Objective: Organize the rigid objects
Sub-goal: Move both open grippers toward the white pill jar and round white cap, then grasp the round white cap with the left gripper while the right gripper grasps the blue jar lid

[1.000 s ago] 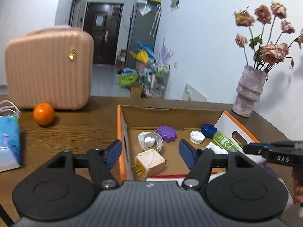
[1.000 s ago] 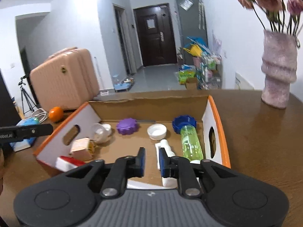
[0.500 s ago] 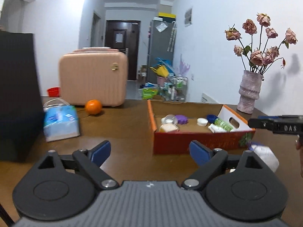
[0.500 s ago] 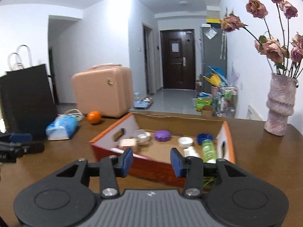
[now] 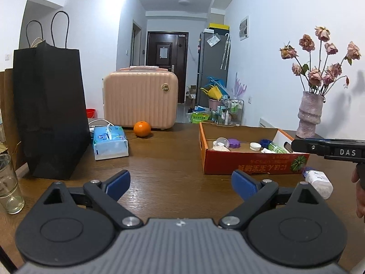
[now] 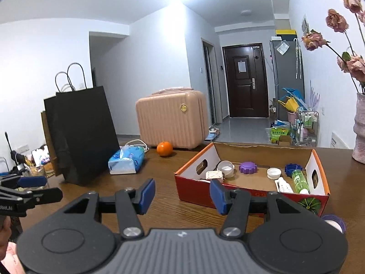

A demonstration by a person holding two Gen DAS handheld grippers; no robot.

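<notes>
Left gripper [image 5: 180,183] and right gripper [image 6: 181,193] both spread wide, holding nothing, above wooden table [image 5: 164,157] short of red cardboard box [image 6: 241,197] of small items

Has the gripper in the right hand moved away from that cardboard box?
Yes. The right gripper has backed away: a second ago it was over the cardboard box, shut; now it is open, short of the box's near wall.

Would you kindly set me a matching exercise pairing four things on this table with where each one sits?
Things:
1. orange
2. purple cap
3. tissue pack
4. drinking glass

Places:
A. inside the cardboard box
B. in front of the pink suitcase
C. at the table's near left edge
D. right of the black paper bag

Pairs: 1-B, 2-A, 3-D, 4-C
</notes>
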